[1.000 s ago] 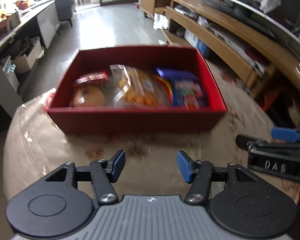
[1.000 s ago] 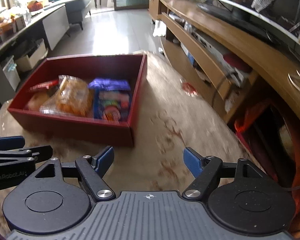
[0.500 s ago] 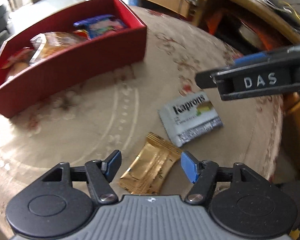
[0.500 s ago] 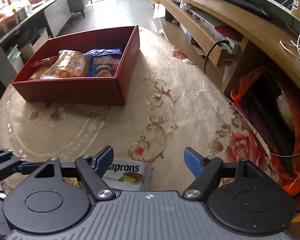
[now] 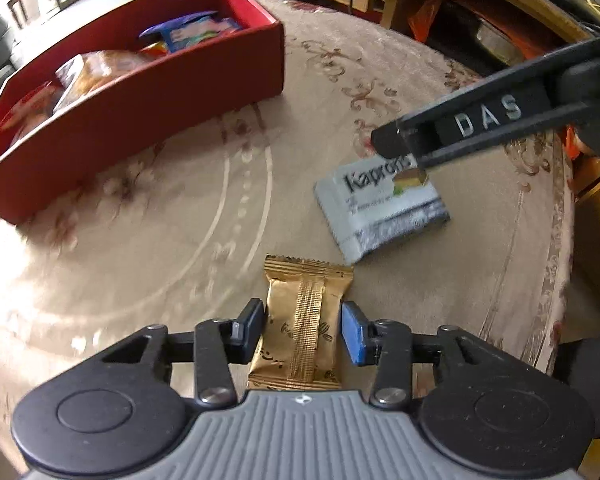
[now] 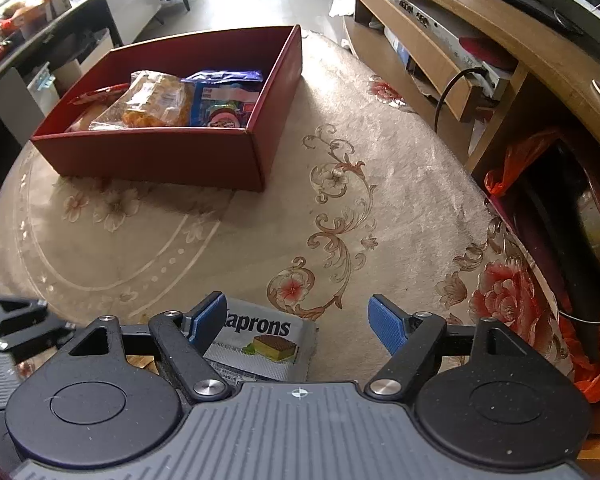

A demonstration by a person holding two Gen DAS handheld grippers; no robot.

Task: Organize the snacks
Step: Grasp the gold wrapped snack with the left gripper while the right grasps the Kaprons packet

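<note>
Open red cardboard box (image 5: 140, 92) of snack bags, ahead and left of left gripper (image 5: 303, 330). Left gripper closed around flat gold foil snack packet (image 5: 300, 332) on beige floral-patterned surface (image 5: 160, 240). Silver "Kaprons" wafer packet (image 6: 260, 344) between fingers of spread right gripper (image 6: 298, 320), untouched.

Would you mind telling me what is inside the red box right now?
The red box holds a clear bag of orange snacks, a blue packet and a red-wrapped item. Anything beneath them is hidden.
</note>
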